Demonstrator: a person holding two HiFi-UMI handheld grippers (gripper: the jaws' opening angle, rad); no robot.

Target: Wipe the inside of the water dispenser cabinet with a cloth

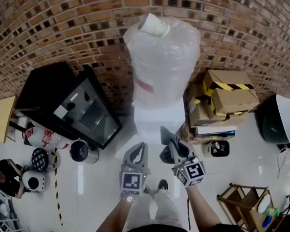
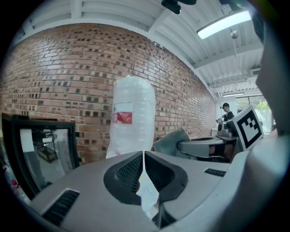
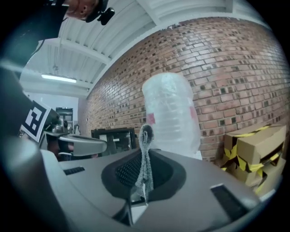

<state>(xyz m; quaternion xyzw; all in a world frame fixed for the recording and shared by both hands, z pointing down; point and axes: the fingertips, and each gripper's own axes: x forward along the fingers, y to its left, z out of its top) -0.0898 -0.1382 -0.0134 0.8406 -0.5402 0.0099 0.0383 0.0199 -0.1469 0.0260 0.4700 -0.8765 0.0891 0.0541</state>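
The white water dispenser [image 1: 157,122] stands against the brick wall and carries a plastic-wrapped bottle [image 1: 161,57]; its cabinet front is hidden from the head view. My right gripper [image 1: 171,143] hovers just in front of it, shut on a grey cloth [image 1: 166,135]. In the right gripper view the cloth [image 3: 145,156] stands up as a thin folded strip between the fingers. My left gripper [image 1: 139,149] hangs beside it, a little lower, shut with nothing in it [image 2: 143,156]. The left gripper view also shows the bottle [image 2: 131,118] ahead.
A black glass-door cabinet [image 1: 70,103] stands left of the dispenser, with a steel can [image 1: 84,151] in front of it. Taped cardboard boxes [image 1: 227,93] are stacked at the right, a small black bin [image 1: 219,148] below them. A wooden cart [image 1: 245,202] is at lower right.
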